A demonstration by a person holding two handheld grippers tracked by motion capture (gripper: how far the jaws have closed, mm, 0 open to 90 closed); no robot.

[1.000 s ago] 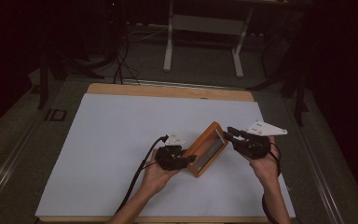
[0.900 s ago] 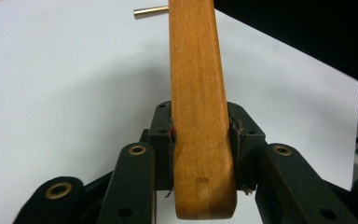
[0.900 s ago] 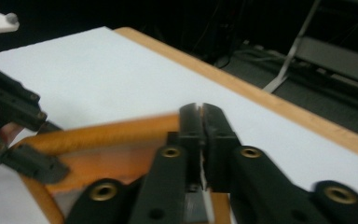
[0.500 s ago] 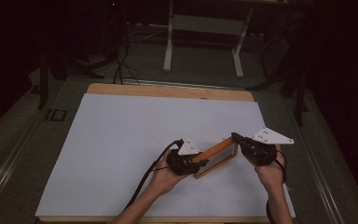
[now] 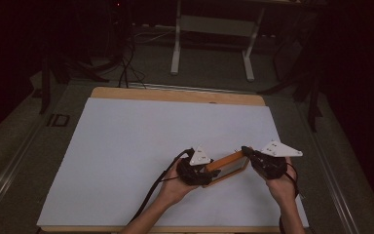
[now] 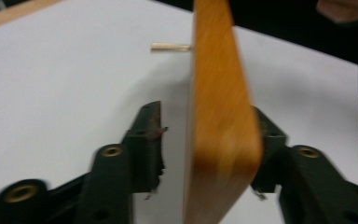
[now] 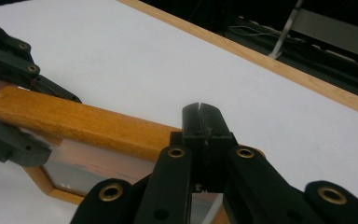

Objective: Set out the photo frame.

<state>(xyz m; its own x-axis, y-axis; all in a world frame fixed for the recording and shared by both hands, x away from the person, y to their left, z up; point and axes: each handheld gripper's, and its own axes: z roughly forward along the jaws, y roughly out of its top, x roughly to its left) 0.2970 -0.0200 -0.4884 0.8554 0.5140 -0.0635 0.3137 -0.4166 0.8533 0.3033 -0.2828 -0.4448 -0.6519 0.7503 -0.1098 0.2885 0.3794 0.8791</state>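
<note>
1. The right tongs were pinched shut on one end of the wooden frame; the left tongs had just been opening, with the other end between them and a gap at one pad
2. The frame was low over the white sheet, near the front edge
3. The step looked like laying the frame down; next, the right tongs should let go gently
4. The frame was smooth orange wood with a shiny pane; a small peg lay beyond

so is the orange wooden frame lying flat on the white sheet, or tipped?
Tipped. The orange wooden frame stands on an edge between the left gripper and right gripper; the left gripper view shows its rail upright between the open jaws.
</note>
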